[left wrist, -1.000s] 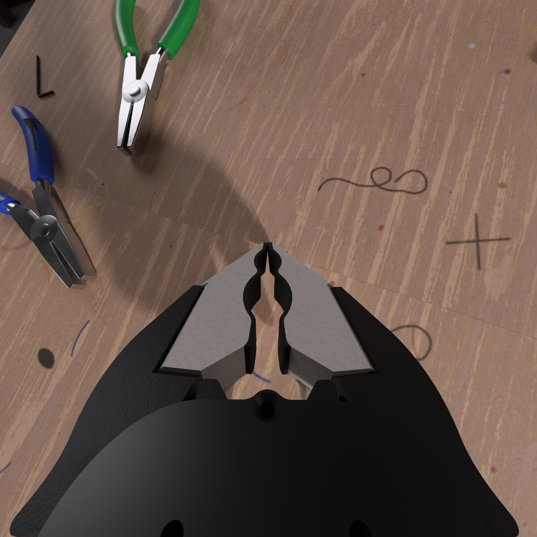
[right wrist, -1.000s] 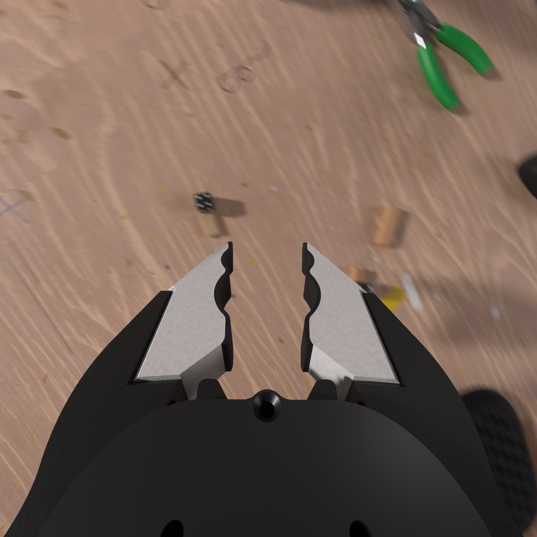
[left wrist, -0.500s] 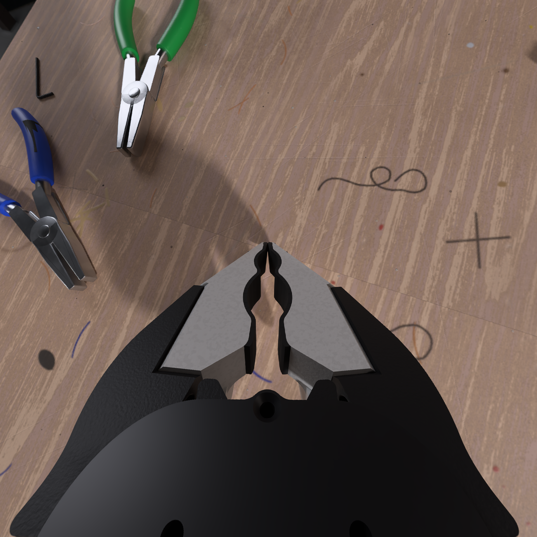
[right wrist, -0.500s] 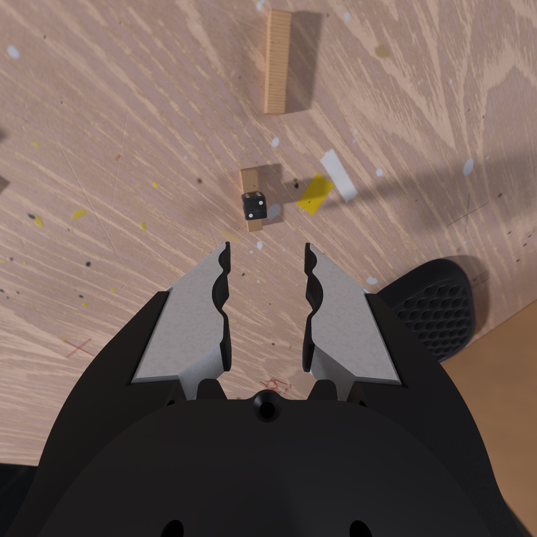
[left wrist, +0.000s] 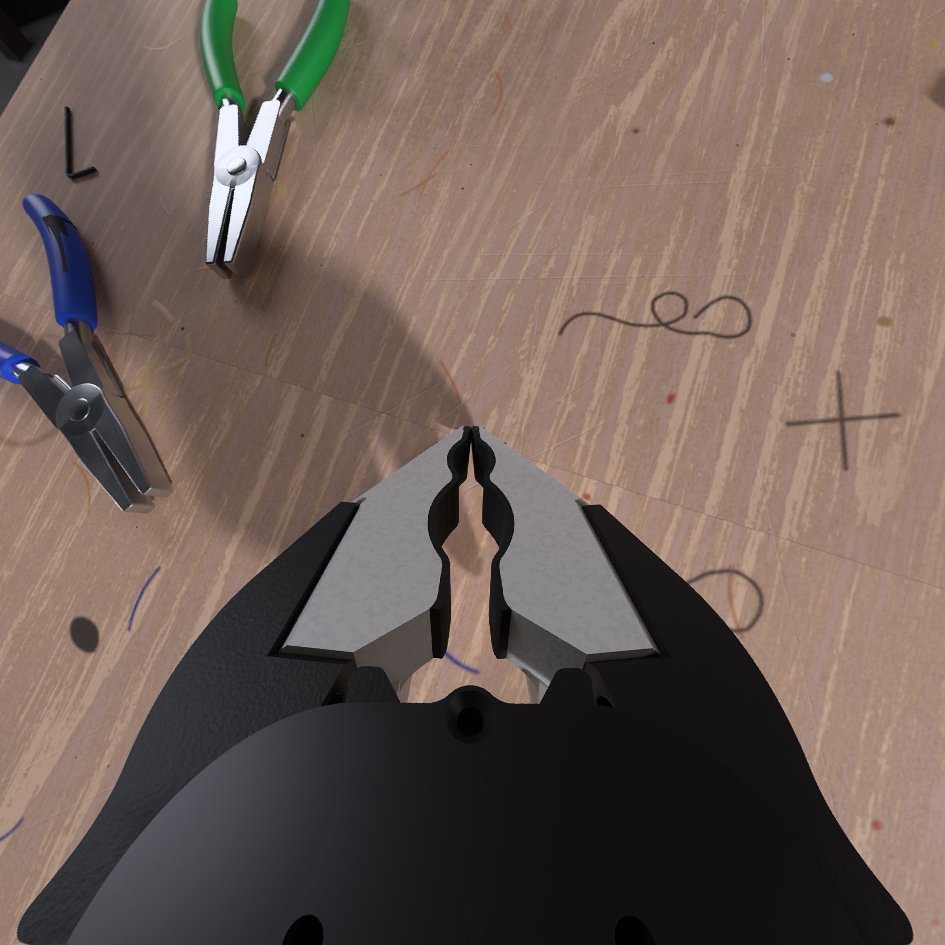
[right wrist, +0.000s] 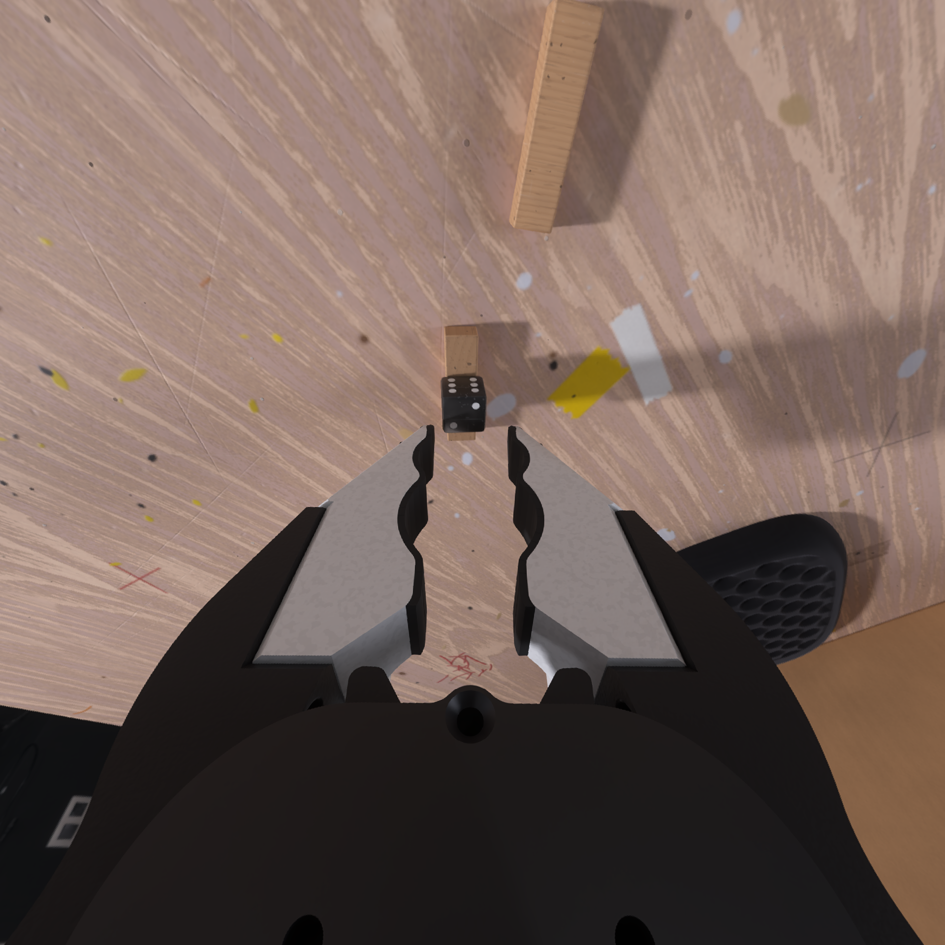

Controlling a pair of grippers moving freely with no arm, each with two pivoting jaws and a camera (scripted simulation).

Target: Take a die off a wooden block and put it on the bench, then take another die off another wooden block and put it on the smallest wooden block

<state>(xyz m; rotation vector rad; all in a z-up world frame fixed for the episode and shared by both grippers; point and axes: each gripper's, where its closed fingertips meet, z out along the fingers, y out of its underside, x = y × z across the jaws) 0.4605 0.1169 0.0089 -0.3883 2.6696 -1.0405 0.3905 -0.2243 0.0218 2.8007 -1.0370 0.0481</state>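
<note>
The right gripper [right wrist: 470, 434] has closed in on the black die [right wrist: 463, 404] since half a second back: the die sat well ahead of the tips then, and now it lies just beyond them, at twelve o'clock and a touch left of the centre line. The left gripper [left wrist: 470, 432] has not budged at all.

The die sits on the near end of a small wooden block [right wrist: 460, 353], which lies on the bench [right wrist: 255, 255] with its far end pointing to twelve. A longer wooden block [right wrist: 557, 115] lies further off at about one o'clock, nothing on it. Strips of yellow tape [right wrist: 588, 381] and white tape [right wrist: 642, 353] are stuck down at two o'clock, and a black perforated pad [right wrist: 777, 583] lies near the bench edge at four.

The right jaws stand apart, empty, a little wider than the die. The left jaws are pressed together on nothing, over bare bench, with green pliers [left wrist: 255, 133] at eleven o'clock, blue pliers [left wrist: 82, 368] at nine and a hex key [left wrist: 74, 148] far out at ten.

I'd say this is the approach for a pick. Whether it is the first or the second die I cannot tell. Next the right gripper needs to go forward and slightly left until the die sits between the fingers, then close without nudging the block, and lift straight up.
</note>
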